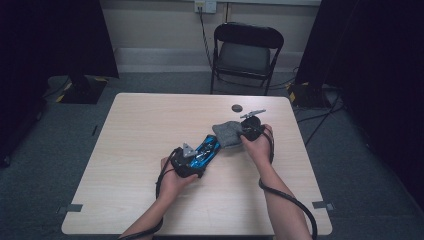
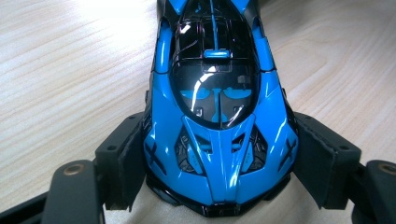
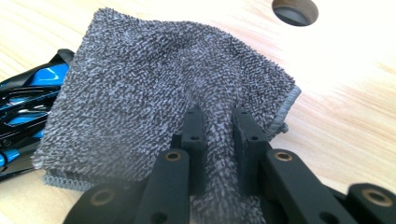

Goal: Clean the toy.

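Left gripper view: the blue toy car (image 2: pixel 219 116) fills the frame's middle, its nose toward the bottom edge, clamped at both flanks by the left tool (image 2: pixel 219 172). In the high view the car (image 1: pixel 205 149) lies mid-counter (image 1: pixel 130 150), the grey cloth (image 1: pixel 227 132) draped over its far end. The right tool (image 3: pixel 218 140) is pinched tight on a fold of that cloth (image 3: pixel 154 88). A dark round disc (image 1: pixel 236 107) sits just beyond.

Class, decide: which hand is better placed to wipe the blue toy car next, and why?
Right. Its tool already pinches the grey cloth, which lies against the car; the left tool is busy clamping the car's nose.
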The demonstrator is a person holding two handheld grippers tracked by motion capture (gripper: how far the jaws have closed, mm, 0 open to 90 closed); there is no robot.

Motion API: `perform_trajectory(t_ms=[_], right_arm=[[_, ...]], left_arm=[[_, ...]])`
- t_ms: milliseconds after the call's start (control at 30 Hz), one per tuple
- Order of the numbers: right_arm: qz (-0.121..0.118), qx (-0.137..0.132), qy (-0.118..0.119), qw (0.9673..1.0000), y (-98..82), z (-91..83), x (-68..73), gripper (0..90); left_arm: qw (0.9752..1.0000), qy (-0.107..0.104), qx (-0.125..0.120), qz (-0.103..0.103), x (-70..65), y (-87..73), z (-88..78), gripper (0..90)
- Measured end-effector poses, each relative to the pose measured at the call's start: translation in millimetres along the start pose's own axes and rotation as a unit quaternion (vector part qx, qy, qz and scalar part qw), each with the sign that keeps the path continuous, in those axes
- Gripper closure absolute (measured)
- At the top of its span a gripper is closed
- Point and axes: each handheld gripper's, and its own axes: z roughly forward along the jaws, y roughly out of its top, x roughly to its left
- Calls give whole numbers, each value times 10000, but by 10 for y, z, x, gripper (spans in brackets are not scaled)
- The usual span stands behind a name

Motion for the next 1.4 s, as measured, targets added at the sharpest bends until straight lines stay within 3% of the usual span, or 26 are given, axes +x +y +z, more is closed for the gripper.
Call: perform_trajectory(t_ms=[200, 633, 1000, 1200, 1400], right_arm=[[146, -69, -6, 9999, -30, -83, -91, 771], [116, -335, 38, 9994, 15, -346, -153, 771], [-137, -596, 437, 9972, 90, -505, 79, 771], [-319, -608, 678, 9953, 68, -488, 246, 770], [-351, -616, 838, 9940, 36, -436, 378, 770]], left_arm=[[10000, -1, 0, -1, 0, 0, 0, 256], [10000, -2, 0, -2, 0, 0, 0, 256], [10000, -1, -1, -3, 0, 0, 0, 256], [10000, -1, -1, -2, 0, 0, 0, 256], [10000, -1, 2, 0, 0, 0, 0, 256]])
